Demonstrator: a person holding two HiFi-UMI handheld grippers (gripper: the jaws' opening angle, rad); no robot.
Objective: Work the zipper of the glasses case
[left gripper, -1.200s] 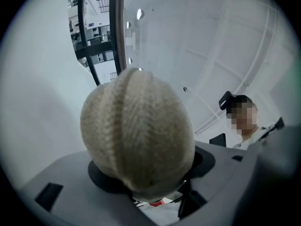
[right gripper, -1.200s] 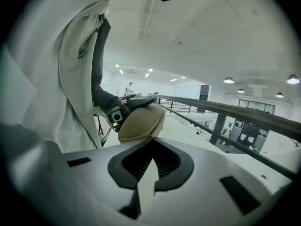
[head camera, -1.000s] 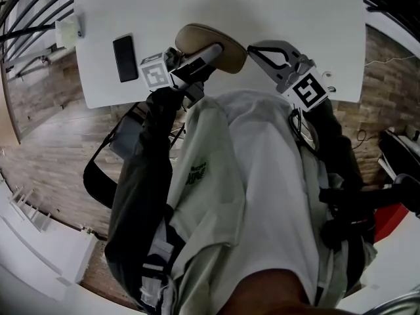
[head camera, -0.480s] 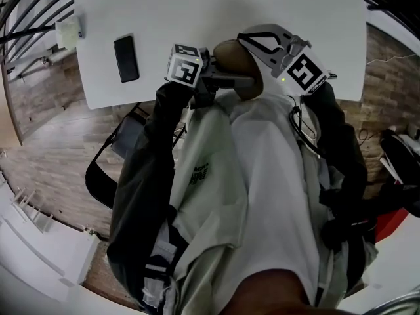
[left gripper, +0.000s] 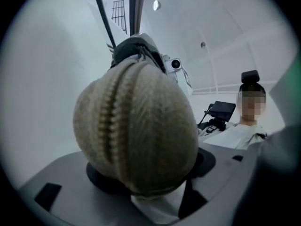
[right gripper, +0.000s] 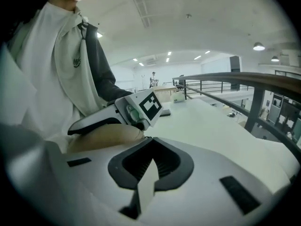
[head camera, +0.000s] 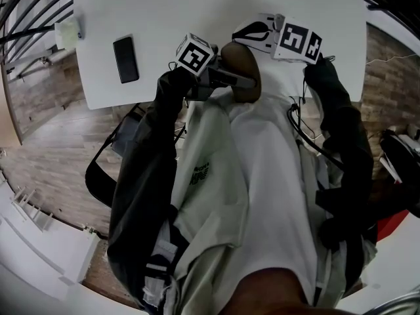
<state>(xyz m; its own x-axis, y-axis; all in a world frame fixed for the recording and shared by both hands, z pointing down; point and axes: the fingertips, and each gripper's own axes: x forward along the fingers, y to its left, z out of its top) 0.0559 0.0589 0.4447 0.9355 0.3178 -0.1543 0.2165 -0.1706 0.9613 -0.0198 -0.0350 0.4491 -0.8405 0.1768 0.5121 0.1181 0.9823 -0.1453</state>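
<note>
Left tool (head camera: 231,79) clamps the glasses case (left gripper: 136,131); the right tool (right gripper: 146,175), shut and empty, should open, then pinch the zipper (left gripper: 109,117) by its pull, squarely.

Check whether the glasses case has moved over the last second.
Yes. The glasses case has shifted right, farther from the phone, and toward the table's near edge.
</note>
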